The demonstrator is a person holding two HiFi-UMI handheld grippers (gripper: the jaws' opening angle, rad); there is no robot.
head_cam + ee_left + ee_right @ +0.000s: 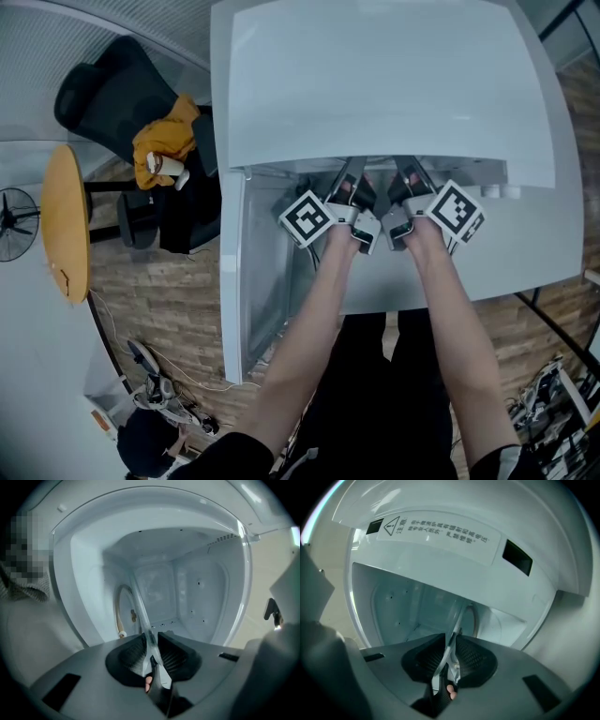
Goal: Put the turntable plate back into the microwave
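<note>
Clamped on turntable plate [139,603] rim with left gripper [151,643] and right gripper [451,644] alike; held partway inside microwave [375,84] cavity. Keep level, lower both sides together, seat centrally before releasing.

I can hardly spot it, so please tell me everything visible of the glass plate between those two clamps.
The turntable plate is thin, clear glass; the white walls show through it. Both gripper views catch it edge-on, as a pale streak. It reaches into the open microwave, with the left gripper and the right gripper each clamped on its near edge. The head view hides it under the microwave's top. Whether it rests on anything cannot be told.
</note>
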